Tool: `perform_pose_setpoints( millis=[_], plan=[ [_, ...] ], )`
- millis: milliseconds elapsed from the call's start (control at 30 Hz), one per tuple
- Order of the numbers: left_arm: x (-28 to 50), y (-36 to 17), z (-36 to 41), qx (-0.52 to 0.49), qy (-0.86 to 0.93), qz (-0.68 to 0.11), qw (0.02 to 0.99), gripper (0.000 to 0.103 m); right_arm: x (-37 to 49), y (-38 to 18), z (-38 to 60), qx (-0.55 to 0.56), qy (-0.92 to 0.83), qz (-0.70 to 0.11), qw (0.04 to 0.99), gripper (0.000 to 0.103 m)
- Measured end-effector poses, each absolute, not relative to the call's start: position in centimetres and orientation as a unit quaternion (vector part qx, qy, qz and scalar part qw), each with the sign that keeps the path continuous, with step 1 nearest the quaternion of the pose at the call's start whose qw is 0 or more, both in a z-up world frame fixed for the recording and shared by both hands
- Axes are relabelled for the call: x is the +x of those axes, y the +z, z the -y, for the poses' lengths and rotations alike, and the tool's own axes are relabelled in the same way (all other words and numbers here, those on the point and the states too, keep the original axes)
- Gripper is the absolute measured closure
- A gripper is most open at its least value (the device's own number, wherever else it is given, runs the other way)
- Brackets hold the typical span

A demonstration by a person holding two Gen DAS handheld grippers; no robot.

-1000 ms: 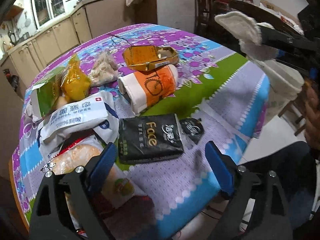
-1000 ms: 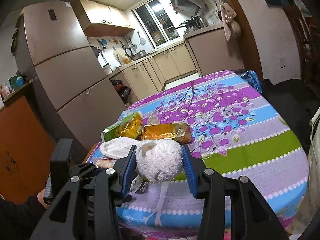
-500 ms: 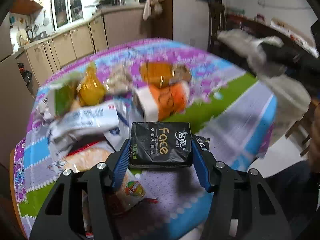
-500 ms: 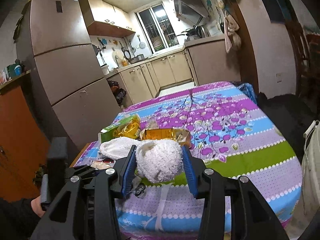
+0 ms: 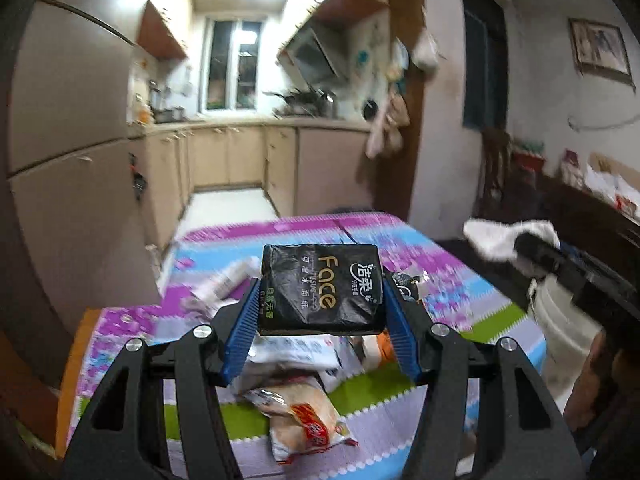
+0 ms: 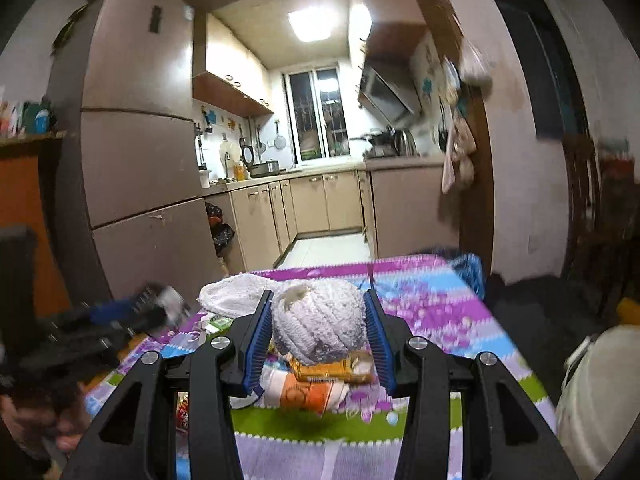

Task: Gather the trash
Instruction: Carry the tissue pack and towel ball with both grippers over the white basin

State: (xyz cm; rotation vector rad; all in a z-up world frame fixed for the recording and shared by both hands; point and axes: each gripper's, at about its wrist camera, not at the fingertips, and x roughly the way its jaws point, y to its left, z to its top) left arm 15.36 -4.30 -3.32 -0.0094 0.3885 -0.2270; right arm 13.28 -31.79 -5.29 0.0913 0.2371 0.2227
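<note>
You hold two pieces of trash clear of the table (image 5: 132, 332), and neither is binned yet, so judge the task as under way with most of it left. Start at the left: the left gripper (image 5: 320, 300) has its jaws about half spread and pinches the black Face tissue pack (image 5: 320, 286) by its two side edges, the pack raised above the flowered tablecloth with its printed face toward the camera. Below it, several items wait on the table: an orange snack packet (image 5: 308, 424) near the front edge, a white wipes pack (image 5: 296, 350) behind it, and other wrappers too blurred to name. Move to the right: the right gripper (image 6: 318, 330) has its jaws somewhat narrower and clamps a bunched white cloth (image 6: 318, 322), one loose end trailing to the left. Under it lie an orange-and-white roll (image 6: 308, 392) and a gold wrapper (image 6: 332, 368). A white bin (image 6: 600, 396) stands beside the table at the right edge, the likely drop point for both items.
</note>
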Motion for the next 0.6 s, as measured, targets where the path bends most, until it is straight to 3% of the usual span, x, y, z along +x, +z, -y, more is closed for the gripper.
perform_pose_setpoints(
  millis=[400, 600],
  plan=[
    [14.0, -1.1, 4.2, -0.019, -0.097, -0.176, 0.980, 0.047, 12.4, -2.3, 30.8, 0.030, 0.102, -0.117, 0.988, 0.057],
    [15.1, -0.1, 8.4, -0.007, -0.148, -0.177, 0.973, 0.047, 11.6, -0.5, 35.3, 0.034, 0.055, -0.120, 0.991, 0.057]
  ],
)
